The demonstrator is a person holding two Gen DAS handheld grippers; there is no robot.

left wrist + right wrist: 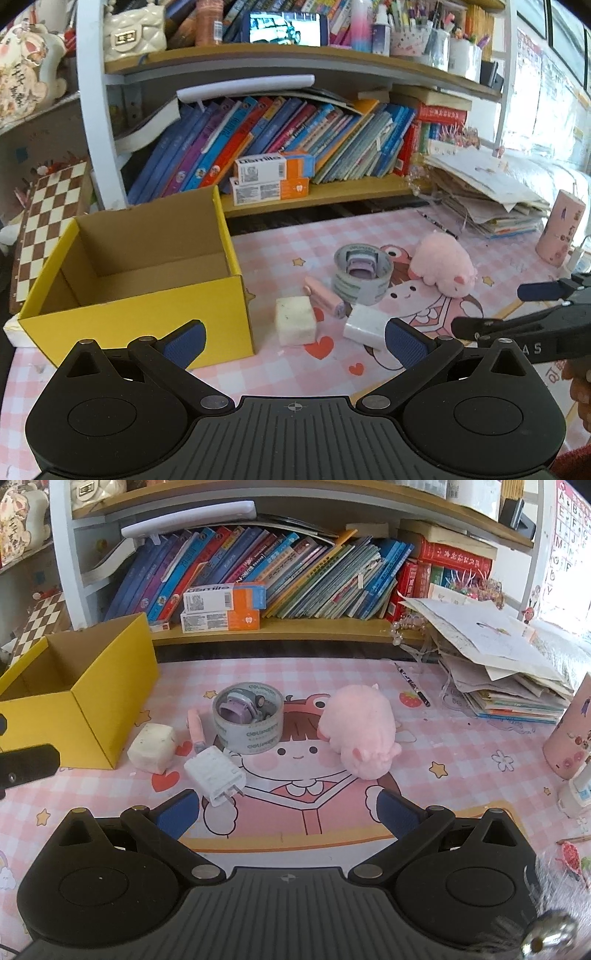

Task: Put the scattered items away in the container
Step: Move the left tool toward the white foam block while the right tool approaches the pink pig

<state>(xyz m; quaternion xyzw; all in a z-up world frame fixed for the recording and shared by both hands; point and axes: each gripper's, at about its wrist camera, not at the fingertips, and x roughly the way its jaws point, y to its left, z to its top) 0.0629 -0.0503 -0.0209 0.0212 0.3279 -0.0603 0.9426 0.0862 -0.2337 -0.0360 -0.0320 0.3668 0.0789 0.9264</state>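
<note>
Yellow box (140,291) stands open and unfilled on the pink mat (461,746). Right of the box lie a white cube (152,746), charger (216,774), tape roll (248,716) and pink plush (360,729). Left gripper (293,339) and right gripper (286,810) both gape, holding nothing.

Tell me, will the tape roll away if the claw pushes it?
Probably not. The tape lies flat on its side on the mat, so a push would likely slide it. A small purple thing sits inside the ring and would probably get dragged along. Lifted by its rim, it might tilt and then could roll.
</note>
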